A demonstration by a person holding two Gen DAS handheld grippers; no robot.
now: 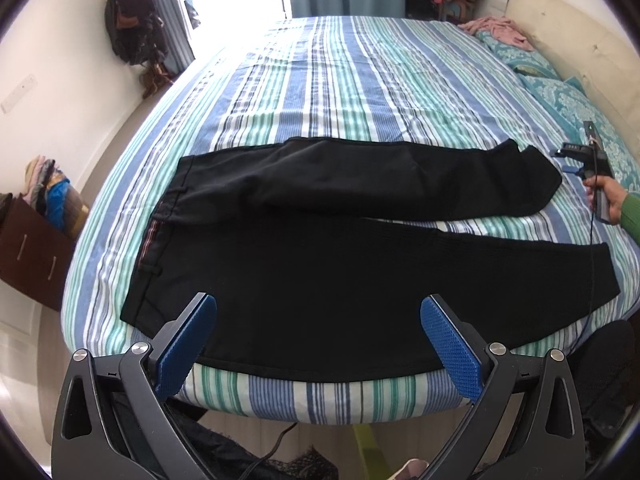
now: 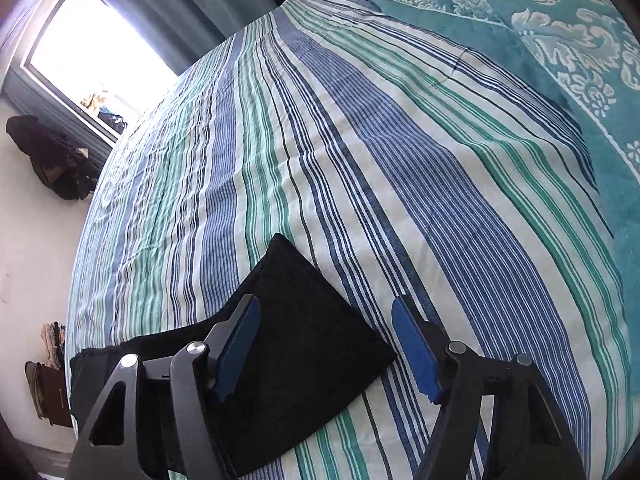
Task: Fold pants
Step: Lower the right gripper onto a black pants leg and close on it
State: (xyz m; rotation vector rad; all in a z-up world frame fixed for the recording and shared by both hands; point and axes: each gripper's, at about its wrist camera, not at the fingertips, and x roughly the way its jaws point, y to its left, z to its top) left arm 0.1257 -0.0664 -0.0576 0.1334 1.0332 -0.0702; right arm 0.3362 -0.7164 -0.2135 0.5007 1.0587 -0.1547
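Observation:
Black pants (image 1: pixel 320 240) lie flat on the striped bed (image 1: pixel 340 80), waistband at the left, the two legs spread toward the right. My left gripper (image 1: pixel 318 308) is open above the near edge of the pants, near the seat. My right gripper (image 1: pixel 566 162) shows at the far right in the left wrist view, by the far leg's cuff. In the right wrist view the right gripper (image 2: pixel 324 308) is open and hovers over that cuff (image 2: pixel 304 336), one blue pad (image 2: pixel 236 352) above the cloth, the other above the sheet. Neither holds anything.
Teal patterned pillows (image 2: pixel 560 40) lie at the head of the bed, with pink clothes (image 1: pixel 496 26) beside them. A brown cabinet (image 1: pixel 28 248) with piled clothes stands at the left. Dark clothing lies on the floor below the bed edge (image 1: pixel 320 400).

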